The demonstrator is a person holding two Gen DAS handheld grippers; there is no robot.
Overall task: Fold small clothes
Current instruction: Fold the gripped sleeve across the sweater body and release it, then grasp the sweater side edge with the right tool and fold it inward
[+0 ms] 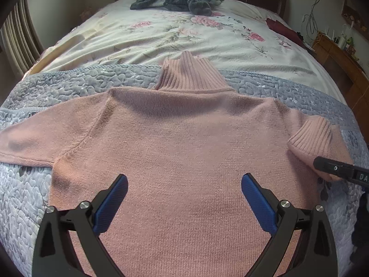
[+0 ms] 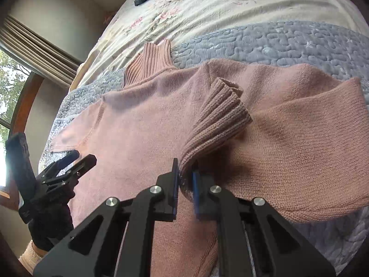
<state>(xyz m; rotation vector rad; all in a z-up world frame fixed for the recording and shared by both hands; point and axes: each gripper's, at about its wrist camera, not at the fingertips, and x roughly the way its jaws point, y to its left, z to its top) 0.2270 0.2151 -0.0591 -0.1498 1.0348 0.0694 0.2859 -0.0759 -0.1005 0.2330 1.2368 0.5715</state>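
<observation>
Right gripper (image 2: 185, 180) clamped on the ribbed cuff (image 2: 221, 113) (sleeve folded inward). Left gripper (image 1: 184, 187) wide apart, hovering above one pink sweater (image 1: 180, 138), flat on grey quilt (image 1: 69, 85).

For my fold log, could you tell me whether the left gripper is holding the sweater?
No, the left gripper hangs open above the pink sweater.
</observation>
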